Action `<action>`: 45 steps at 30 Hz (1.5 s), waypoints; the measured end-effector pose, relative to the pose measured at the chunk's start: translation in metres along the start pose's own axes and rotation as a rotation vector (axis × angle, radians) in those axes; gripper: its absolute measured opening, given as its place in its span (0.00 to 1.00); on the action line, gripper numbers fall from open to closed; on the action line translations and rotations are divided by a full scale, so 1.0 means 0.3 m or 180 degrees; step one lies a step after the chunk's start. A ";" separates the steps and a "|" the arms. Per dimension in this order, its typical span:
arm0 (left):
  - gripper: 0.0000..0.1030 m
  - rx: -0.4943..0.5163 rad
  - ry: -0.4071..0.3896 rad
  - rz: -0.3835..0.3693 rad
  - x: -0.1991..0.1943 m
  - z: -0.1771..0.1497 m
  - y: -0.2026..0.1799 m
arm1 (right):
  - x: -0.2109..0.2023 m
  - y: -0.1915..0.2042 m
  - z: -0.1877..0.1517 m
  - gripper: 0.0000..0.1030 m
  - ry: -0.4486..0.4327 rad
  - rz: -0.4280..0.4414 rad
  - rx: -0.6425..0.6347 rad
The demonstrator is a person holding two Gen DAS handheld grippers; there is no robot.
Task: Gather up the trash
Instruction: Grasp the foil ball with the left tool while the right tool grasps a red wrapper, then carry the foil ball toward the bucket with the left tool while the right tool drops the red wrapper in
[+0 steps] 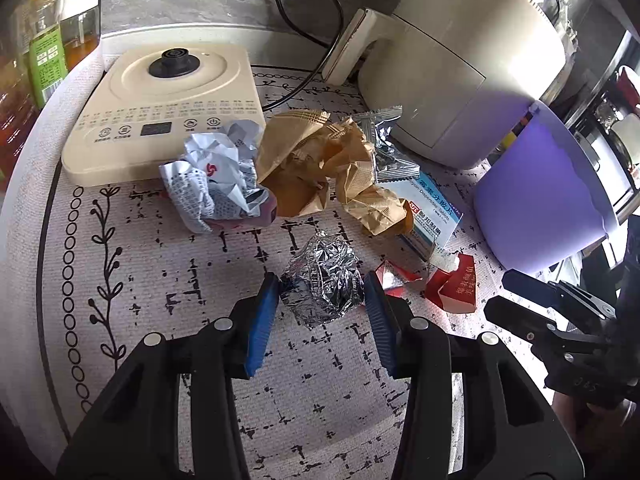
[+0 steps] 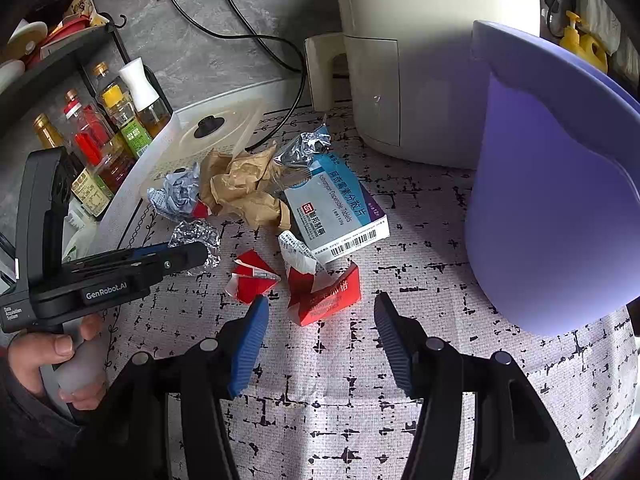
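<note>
Where crinkled foil ball [image 1: 320, 280] sits, ribbed blue pads [image 1: 262, 320] flanking

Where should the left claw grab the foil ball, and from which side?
Grip the crumpled foil ball across its middle, coming straight forward along the mat. It is a squat, irregular lump with no handle, and it sits apart from the other trash. The left claw is open with a pad on either side, so closing there probably works.
</note>
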State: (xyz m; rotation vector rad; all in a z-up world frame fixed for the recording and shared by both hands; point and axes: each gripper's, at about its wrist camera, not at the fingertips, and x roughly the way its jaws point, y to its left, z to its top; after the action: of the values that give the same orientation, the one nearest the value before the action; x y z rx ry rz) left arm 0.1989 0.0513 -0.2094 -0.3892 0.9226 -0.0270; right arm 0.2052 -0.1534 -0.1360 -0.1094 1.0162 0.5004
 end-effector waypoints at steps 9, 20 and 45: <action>0.43 -0.0244 -0.0197 0.0258 -0.142 -0.029 0.070 | 0.091 0.005 0.030 0.51 0.0100 0.0008 -0.0199; 0.43 -0.0449 -0.0481 0.0450 -0.256 -0.020 0.052 | 0.047 0.003 0.079 0.09 0.0163 0.0259 -0.0413; 0.43 -0.0006 -0.1038 0.0108 -0.394 0.161 -0.303 | -0.487 -0.187 0.267 0.09 -0.1037 0.0264 -0.0348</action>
State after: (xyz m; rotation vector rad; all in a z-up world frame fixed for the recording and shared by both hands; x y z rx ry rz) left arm 0.1776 0.0042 -0.0616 -0.3666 0.6071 0.0669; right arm 0.2314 -0.2288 0.0209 -0.0800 0.6766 0.6274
